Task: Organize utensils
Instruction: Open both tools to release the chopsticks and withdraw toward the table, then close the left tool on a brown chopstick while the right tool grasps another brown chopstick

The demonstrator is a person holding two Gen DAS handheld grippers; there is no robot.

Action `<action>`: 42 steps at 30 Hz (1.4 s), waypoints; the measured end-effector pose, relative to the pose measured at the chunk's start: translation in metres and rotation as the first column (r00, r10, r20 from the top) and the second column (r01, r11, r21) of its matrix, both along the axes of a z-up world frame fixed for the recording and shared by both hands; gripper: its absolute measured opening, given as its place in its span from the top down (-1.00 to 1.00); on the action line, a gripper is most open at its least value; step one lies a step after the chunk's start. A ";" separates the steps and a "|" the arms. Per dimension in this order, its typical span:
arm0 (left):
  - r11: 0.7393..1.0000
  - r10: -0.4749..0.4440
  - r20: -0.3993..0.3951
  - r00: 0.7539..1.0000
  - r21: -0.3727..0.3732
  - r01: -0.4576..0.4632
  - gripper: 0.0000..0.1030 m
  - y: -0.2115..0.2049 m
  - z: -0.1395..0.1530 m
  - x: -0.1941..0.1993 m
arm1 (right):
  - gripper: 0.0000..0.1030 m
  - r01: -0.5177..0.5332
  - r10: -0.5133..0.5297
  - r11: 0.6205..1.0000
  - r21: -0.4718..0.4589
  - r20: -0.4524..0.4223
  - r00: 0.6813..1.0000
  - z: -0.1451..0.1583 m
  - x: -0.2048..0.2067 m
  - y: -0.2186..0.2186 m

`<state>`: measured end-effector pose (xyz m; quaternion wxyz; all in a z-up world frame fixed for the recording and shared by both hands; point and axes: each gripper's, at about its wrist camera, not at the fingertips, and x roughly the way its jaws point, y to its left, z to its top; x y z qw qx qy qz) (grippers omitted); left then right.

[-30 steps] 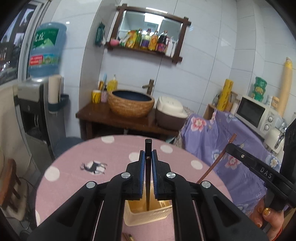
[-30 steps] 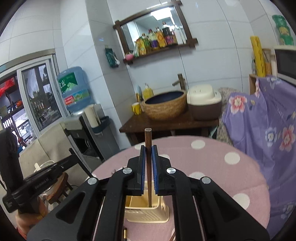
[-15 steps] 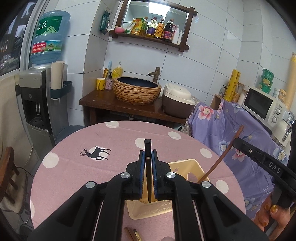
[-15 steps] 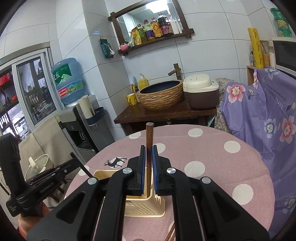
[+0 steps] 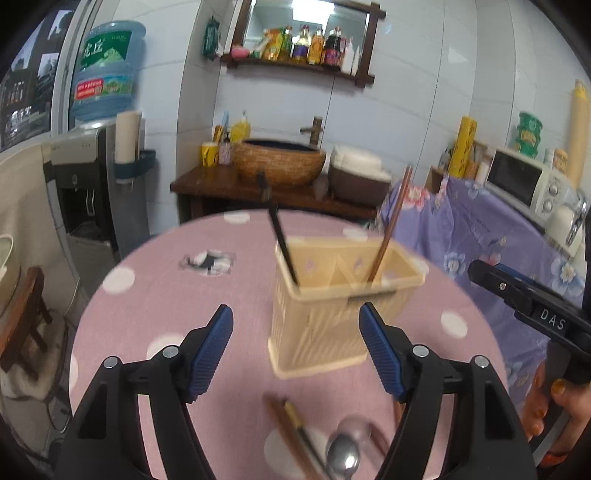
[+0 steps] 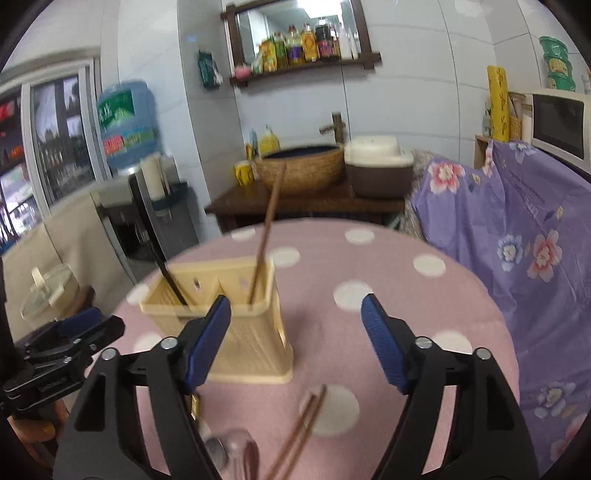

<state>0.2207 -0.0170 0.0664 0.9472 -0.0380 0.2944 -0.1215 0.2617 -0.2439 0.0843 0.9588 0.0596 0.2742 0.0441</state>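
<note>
i see both drops done: black chopstick [image 5: 282, 249] leans in left compartment of holder [image 5: 325, 317], brown chopstick [image 5: 388, 236] in right one. my left gripper [image 5: 295, 349] and right gripper [image 6: 295, 341] have just been opening, jaws now wide, nothing between. next i judge: pick loose chopsticks [image 6: 299, 432] and spoon [image 5: 343, 456], lying on table [image 6: 388, 258] in front of holder; needs low approach.

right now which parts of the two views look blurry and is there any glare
Left wrist view: the holder, table and spoon are motion-smeared, while the fingers stay sharp. Right wrist view: the same smear on the holder and loose chopsticks; mirror glare at top; both views bend at the edges.
</note>
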 end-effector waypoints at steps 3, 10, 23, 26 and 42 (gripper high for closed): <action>0.999 0.009 -0.079 0.997 0.043 -0.006 -0.32 0.000 -0.035 -0.013 | -0.44 0.018 -0.024 0.998 -0.063 -0.101 0.995 -0.038 -0.011 0.002; 0.999 -0.016 -0.260 0.965 0.028 0.024 0.10 0.002 -0.097 -0.037 | -0.44 0.038 -0.057 0.997 -0.072 -0.288 0.956 -0.113 -0.036 0.001; 0.998 -0.046 -0.309 0.950 0.036 0.060 0.23 -0.014 -0.119 -0.055 | -0.44 0.008 -0.043 0.995 -0.099 -0.359 0.932 -0.141 -0.065 0.018; 0.996 -0.031 -0.297 0.954 0.071 0.054 0.26 -0.019 -0.120 -0.059 | -0.44 0.005 -0.046 0.994 -0.112 -0.369 0.928 -0.143 -0.066 0.021; 0.995 -0.004 -0.311 0.950 0.097 0.035 0.38 -0.002 -0.120 -0.057 | -0.44 0.036 -0.081 0.992 -0.120 -0.393 0.916 -0.142 -0.065 -0.006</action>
